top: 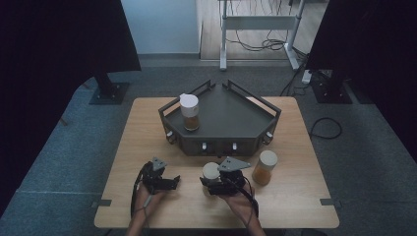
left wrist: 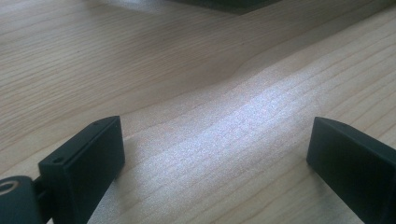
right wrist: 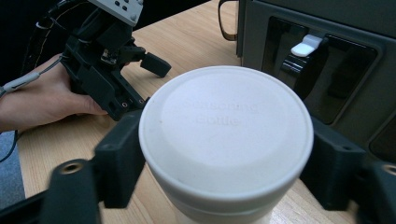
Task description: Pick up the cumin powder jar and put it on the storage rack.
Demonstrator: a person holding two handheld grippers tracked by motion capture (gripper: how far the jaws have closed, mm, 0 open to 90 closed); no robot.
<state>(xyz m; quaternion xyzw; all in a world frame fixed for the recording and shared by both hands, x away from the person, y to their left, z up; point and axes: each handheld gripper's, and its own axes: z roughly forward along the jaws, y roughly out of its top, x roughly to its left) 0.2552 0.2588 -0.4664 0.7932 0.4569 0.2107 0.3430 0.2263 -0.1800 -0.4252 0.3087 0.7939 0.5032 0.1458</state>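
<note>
2 hands low over the table (top: 147, 147), right hand-held gripper (top: 212, 181) around white-capped bottle (top: 211, 171).

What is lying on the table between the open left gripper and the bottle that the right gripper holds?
Nothing. In the high view, bare wood separates the left gripper from the white-capped bottle held by the right gripper.

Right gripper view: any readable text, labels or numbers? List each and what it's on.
"Seasoning Bottle": faint embossed lettering on the white lid of the bottle held in the right gripper.
White plate with small dark marks on the left gripper: too small to read.
Grey rack and its white switch: no text.
High view and left gripper view: nothing legible.
</note>
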